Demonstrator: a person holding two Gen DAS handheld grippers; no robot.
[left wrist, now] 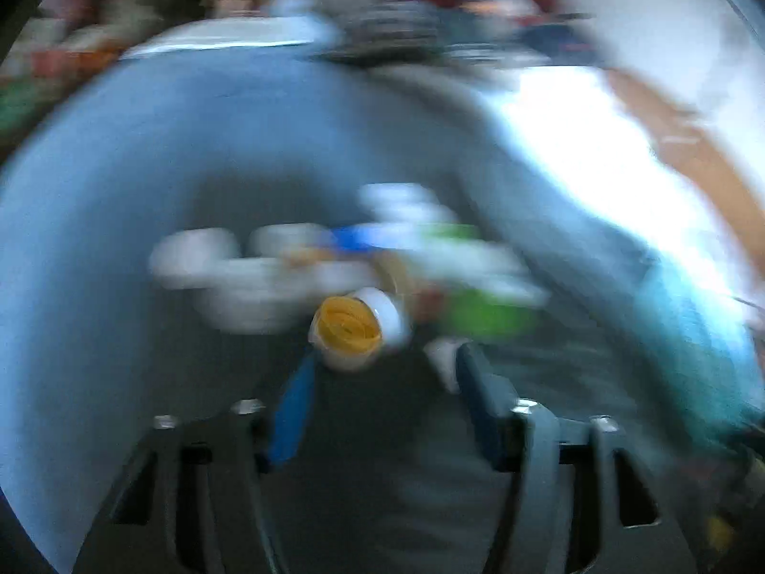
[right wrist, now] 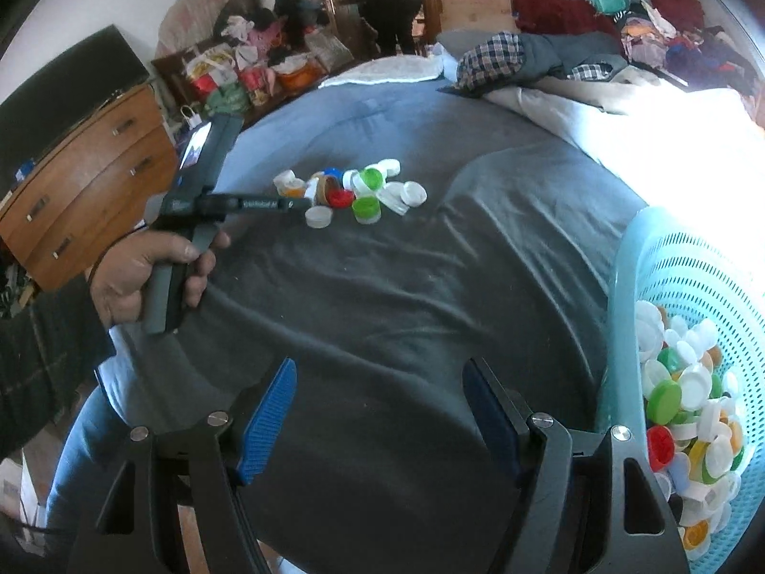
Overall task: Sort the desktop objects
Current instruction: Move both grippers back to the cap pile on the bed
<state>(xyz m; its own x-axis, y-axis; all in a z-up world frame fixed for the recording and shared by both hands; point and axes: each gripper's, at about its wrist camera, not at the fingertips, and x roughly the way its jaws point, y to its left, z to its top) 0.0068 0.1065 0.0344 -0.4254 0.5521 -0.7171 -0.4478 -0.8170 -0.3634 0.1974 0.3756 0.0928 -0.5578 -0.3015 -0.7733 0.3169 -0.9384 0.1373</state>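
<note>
The left wrist view is smeared by motion. A white cap with a yellow inside (left wrist: 351,330) sits at the tips of my left gripper (left wrist: 385,356), against the left blue pad (left wrist: 291,411). It looks sharper than the blurred pile of caps (left wrist: 267,277) behind it, so the jaws seem shut on it. In the right wrist view the left gripper (right wrist: 306,203), held by a hand (right wrist: 138,272), reaches the near edge of the pile of caps (right wrist: 363,191). My right gripper (right wrist: 380,373) hangs open and empty over the grey blanket (right wrist: 382,296).
A light-blue perforated basket (right wrist: 636,248) holding several caps (right wrist: 688,397) stands at the right. Folded clothes (right wrist: 526,62) lie at the far end of the bed. A wooden dresser (right wrist: 86,182) stands to the left, and a person (right wrist: 392,5) stands in the doorway.
</note>
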